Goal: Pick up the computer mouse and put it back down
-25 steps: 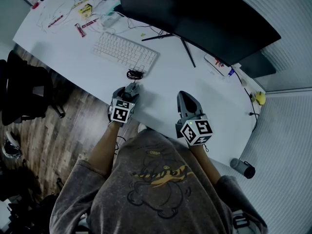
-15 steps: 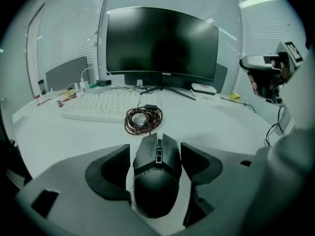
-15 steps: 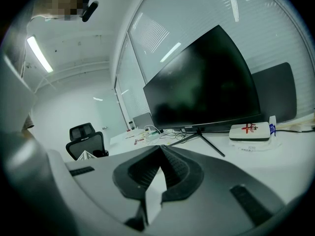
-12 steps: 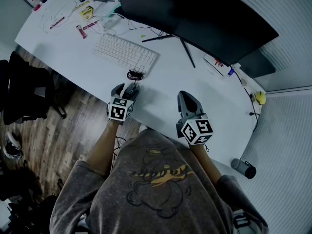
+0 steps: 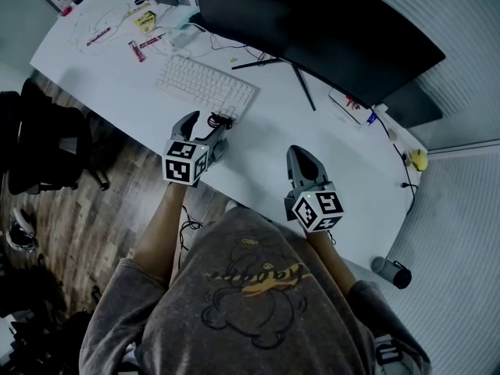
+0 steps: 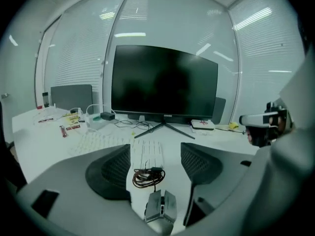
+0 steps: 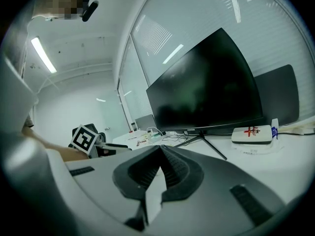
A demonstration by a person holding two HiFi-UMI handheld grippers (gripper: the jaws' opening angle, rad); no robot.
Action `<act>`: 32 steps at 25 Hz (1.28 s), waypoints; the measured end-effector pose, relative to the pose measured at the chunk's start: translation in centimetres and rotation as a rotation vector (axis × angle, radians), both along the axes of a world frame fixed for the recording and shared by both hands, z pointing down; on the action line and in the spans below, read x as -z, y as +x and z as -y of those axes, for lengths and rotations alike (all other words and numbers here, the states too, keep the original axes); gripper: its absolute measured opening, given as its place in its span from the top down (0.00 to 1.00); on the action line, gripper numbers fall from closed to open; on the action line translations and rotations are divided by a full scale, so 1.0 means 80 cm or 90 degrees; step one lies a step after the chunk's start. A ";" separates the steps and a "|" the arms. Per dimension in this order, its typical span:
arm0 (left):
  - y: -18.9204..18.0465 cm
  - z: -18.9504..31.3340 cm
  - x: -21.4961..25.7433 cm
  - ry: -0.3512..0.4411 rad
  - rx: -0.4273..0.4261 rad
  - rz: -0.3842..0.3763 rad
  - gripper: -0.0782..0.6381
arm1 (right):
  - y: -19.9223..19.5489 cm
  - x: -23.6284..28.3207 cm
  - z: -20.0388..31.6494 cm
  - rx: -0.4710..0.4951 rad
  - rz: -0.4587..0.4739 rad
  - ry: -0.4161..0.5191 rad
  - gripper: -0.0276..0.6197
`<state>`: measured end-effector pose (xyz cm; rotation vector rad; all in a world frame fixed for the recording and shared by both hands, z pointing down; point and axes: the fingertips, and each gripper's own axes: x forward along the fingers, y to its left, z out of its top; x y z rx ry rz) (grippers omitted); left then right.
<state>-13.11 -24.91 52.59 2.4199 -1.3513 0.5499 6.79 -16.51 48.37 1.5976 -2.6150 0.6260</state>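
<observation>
Compared with a second ago: left gripper (image 5: 203, 125) carried higher and a little toward the keyboard (image 5: 205, 87), jaws spread wider than before. Along its own jaws: standing apart, touching nothing, with the computer mouse (image 6: 160, 206) low in the gap between them. Mouse lying near the front edge of the desk (image 5: 258, 158), just short of the keyboard's right end. Probably resting on the desk rather than lifted, though hard to settle from so close to the lens. Reads as either a release just made or a wider opening ahead of the grasp; no grip on the mouse at present in either case. Right gripper (image 5: 300, 156) unmoved near the front edge, well apart from the mouse, pressed closed on nothing.

Mouse: grey hard plastic, angular, split into two button halves with a wheel strip down the middle; likely slick at the sides. Thin cable bundled in a loose coil (image 6: 146, 177) just ahead of it. Jaw pads (image 6: 114, 167): dark, cross-hatched, rubbery-looking. Desk: smooth, white, matte.
</observation>
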 end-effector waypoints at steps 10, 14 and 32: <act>0.049 -0.045 0.100 0.079 -0.044 -0.087 0.46 | 0.008 0.025 -0.003 -0.003 0.005 0.027 0.96; 0.057 -0.071 0.123 0.106 -0.050 -0.107 0.45 | 0.016 0.036 -0.004 -0.007 0.006 0.039 0.96; 0.044 -0.105 0.132 0.165 0.007 -0.108 0.86 | 0.028 0.048 -0.018 -0.019 -0.026 0.069 0.96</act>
